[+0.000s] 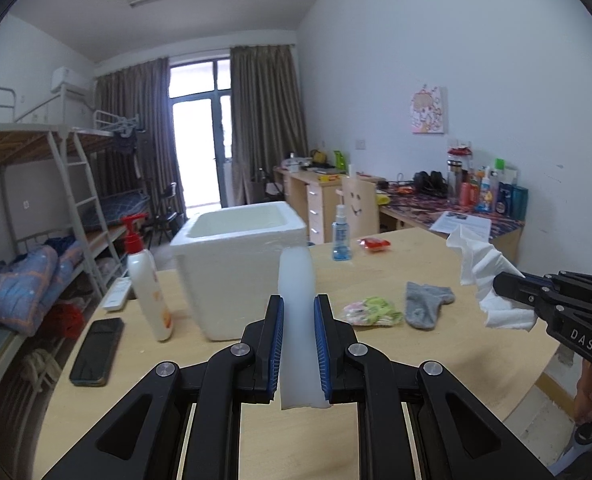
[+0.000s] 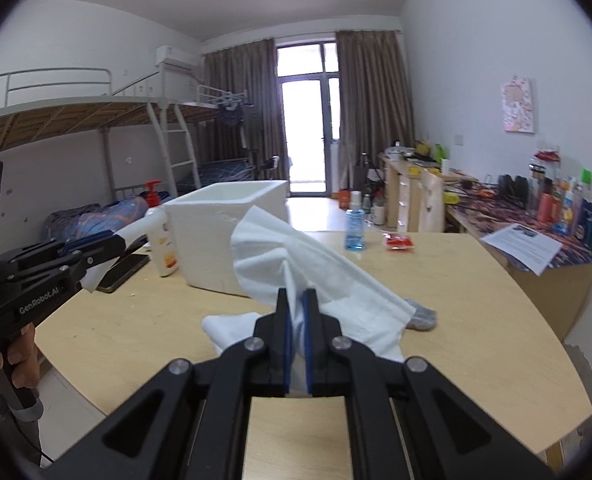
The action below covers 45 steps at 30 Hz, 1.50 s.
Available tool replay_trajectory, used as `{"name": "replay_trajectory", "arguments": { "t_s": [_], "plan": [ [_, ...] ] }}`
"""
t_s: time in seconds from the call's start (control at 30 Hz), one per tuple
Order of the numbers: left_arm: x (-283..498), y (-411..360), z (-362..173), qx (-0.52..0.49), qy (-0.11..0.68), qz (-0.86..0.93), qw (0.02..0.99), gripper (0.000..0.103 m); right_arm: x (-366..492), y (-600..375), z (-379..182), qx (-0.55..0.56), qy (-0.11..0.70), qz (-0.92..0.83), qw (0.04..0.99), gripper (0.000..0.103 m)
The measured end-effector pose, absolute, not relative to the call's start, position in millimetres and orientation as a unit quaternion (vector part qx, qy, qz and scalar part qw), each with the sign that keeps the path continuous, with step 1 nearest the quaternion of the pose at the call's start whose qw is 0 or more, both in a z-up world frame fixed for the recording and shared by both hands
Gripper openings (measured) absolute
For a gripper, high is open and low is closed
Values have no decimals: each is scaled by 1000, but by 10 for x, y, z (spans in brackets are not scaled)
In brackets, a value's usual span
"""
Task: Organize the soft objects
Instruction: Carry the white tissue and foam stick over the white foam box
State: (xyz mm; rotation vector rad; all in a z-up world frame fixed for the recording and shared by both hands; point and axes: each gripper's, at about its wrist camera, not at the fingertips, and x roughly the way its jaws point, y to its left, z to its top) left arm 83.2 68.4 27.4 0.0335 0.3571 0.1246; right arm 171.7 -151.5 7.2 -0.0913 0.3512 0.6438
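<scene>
My left gripper (image 1: 298, 304) is shut on a white foam strip (image 1: 295, 280), held above the wooden table (image 1: 476, 344) in front of a white foam box (image 1: 235, 272). My right gripper (image 2: 298, 300) is shut on a crumpled white tissue (image 2: 296, 256), held above the table; it shows at the right of the left wrist view (image 1: 492, 284). A grey sock (image 1: 426, 304) and a pastel packet (image 1: 372, 311) lie on the table between the two grippers. The left gripper shows at the left of the right wrist view (image 2: 115, 242).
A lotion pump bottle (image 1: 147, 280), a black phone (image 1: 95, 350) and a white remote (image 1: 116, 294) lie left of the box. A blue spray bottle (image 1: 340, 234) and a red packet (image 1: 374, 244) stand behind. A cluttered desk (image 1: 476, 208) runs along the right wall.
</scene>
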Motion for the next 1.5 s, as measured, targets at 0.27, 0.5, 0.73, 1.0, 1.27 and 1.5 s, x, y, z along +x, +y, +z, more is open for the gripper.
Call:
{"name": "replay_trajectory", "arguments": {
  "t_s": [0.27,0.5,0.73,1.0,1.27,1.5],
  "plan": [
    [756,924,275,2,173,88,981,17,1684,-1188,53,-64,174,346,920,7],
    [729,1102,272,-10,175,104,979,17,1691,-939,76,-89,178,354,914,7],
    [750,1234,319,-9,175,125,976,17,1733,-821,128,-93,175,366,909,7],
    [829,1391,389,-17,170,136,976,17,1847,-704,126,-97,180,371,906,7],
    [980,1450,430,-20,174,128,976,17,1983,-652,220,-92,179,365,909,7],
    [1117,1471,527,-19,173,125,977,17,2135,-638,273,-88,181,362,910,7]
  ]
}}
